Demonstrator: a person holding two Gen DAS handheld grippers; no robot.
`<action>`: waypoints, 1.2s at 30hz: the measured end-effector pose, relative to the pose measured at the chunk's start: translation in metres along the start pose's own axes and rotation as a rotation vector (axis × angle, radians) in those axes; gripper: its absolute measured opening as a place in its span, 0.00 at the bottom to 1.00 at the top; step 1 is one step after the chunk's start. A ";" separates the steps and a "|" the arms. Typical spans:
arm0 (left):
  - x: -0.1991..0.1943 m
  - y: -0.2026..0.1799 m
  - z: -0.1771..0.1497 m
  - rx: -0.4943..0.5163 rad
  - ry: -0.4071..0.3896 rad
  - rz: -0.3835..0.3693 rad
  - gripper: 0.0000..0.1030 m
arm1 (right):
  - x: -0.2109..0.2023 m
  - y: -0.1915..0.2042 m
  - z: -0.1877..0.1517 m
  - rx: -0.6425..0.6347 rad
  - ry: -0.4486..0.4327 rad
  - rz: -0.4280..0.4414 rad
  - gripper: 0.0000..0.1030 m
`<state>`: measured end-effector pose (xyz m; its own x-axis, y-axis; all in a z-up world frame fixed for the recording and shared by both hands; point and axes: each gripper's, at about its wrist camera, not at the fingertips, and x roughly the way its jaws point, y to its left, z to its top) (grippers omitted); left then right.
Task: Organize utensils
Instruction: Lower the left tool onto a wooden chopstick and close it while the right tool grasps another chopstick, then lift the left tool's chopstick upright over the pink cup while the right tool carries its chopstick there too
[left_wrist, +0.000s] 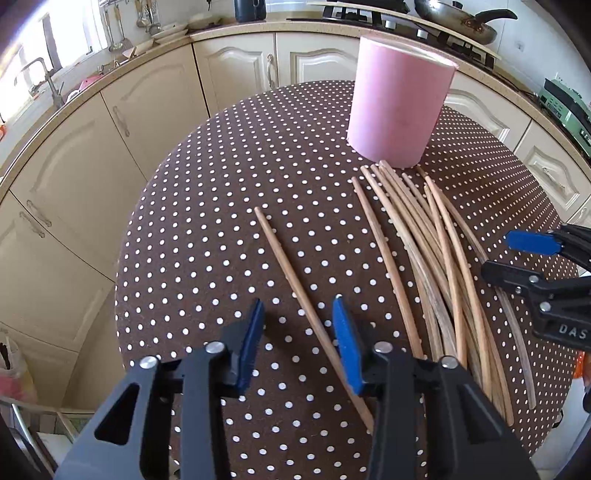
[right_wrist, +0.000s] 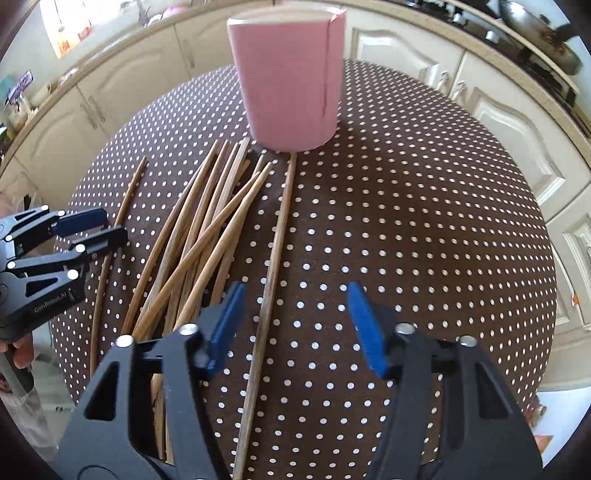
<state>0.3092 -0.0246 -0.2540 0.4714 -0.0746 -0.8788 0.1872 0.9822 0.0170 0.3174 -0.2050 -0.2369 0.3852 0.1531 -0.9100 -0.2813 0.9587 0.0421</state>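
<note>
A pink cylindrical holder (left_wrist: 397, 99) stands upright at the far side of the round dotted table (left_wrist: 207, 229); it also shows in the right wrist view (right_wrist: 290, 77). Several wooden chopsticks (left_wrist: 439, 266) lie in a loose pile in front of it, also seen in the right wrist view (right_wrist: 199, 236). One single chopstick (left_wrist: 295, 288) lies apart on the left and runs between the fingers of my open left gripper (left_wrist: 298, 325). Another lone chopstick (right_wrist: 275, 251) lies at the pile's right side, between the fingers of my open right gripper (right_wrist: 295, 306). Both grippers are empty.
Cream kitchen cabinets (left_wrist: 110, 158) and a counter curve around behind the table. A stove with a pan (left_wrist: 458, 22) is at the back right, a sink tap (left_wrist: 44, 81) at the back left. The right part of the table (right_wrist: 424, 221) is bare cloth.
</note>
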 end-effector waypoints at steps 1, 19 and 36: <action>0.001 0.001 0.003 -0.002 0.007 0.001 0.30 | 0.003 0.002 0.007 -0.019 0.028 -0.011 0.48; 0.009 0.037 0.019 -0.088 0.029 -0.122 0.05 | 0.026 0.002 0.064 -0.017 0.237 0.068 0.06; -0.058 0.029 0.029 -0.101 -0.239 -0.197 0.05 | -0.044 -0.058 -0.015 0.111 -0.050 0.207 0.06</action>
<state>0.3127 0.0036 -0.1884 0.6261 -0.2917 -0.7231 0.2143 0.9560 -0.2001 0.3040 -0.2712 -0.2053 0.3736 0.3581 -0.8557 -0.2617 0.9257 0.2732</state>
